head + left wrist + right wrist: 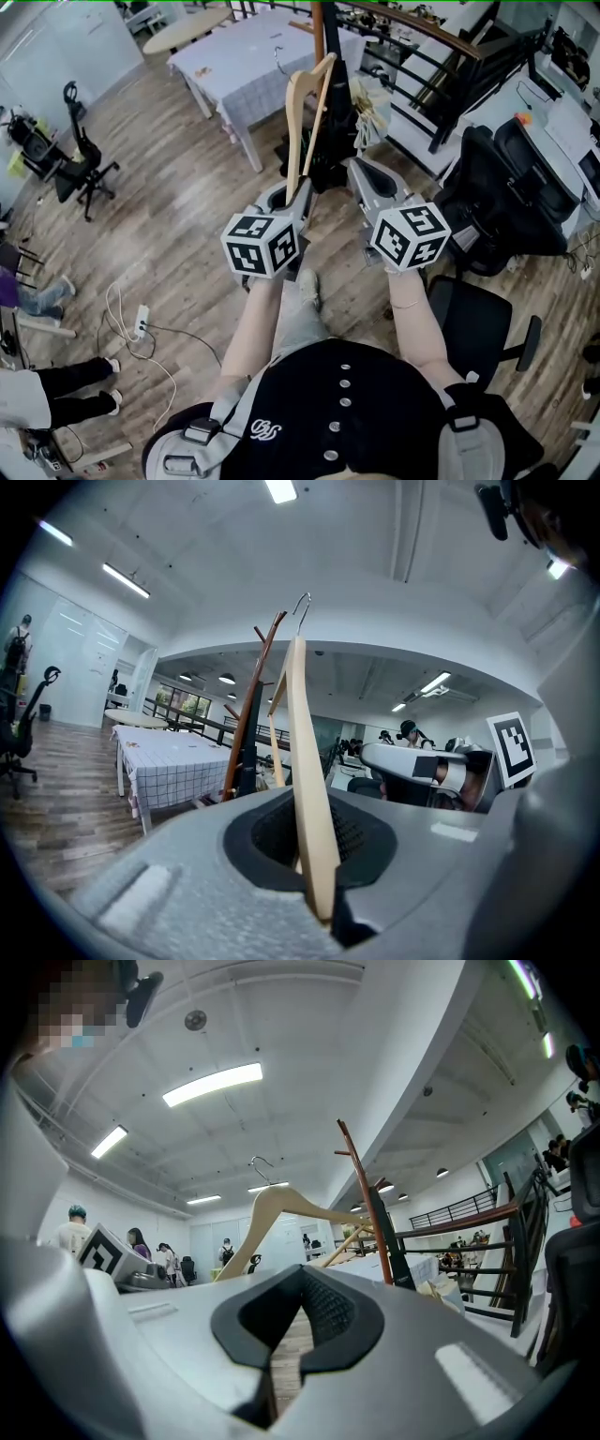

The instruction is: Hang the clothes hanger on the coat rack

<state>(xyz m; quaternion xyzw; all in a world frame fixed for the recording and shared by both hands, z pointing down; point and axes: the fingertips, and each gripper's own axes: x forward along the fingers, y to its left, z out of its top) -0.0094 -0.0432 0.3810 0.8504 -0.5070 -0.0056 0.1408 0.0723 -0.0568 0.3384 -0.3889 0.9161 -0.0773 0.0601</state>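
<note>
Hanger meets rack: a person walks a wooden clothes hanger (305, 122) toward a brown coat rack (319, 28) in an open-plan office. The left gripper (296, 194) has its jaws clamped on the tip of one hanger arm. The right gripper (364, 180) travels alongside with its jaws drawn together on nothing, a sliver of plank floor showing between the pads.

The hanger stands nearly upright out of the left jaws, its long axis running up and away from them, with the wire hook (302, 602) at the very top. The rack lies straight ahead, just beyond the hanger and well clear of it. In the left gripper view its curved pole (248, 714) rises behind and to the left of the pale wood. In the right gripper view the pole (366, 1204) stands to the right of the hanger (272, 1208).

The left hand carries the load, so it looks set to lift the hook over a peg; the hook tops out close to peg height. The pegs (349, 1152) that show are bare. A table with a checked cloth (253, 66) stands behind the rack. No bin or basket plays a part.
</note>
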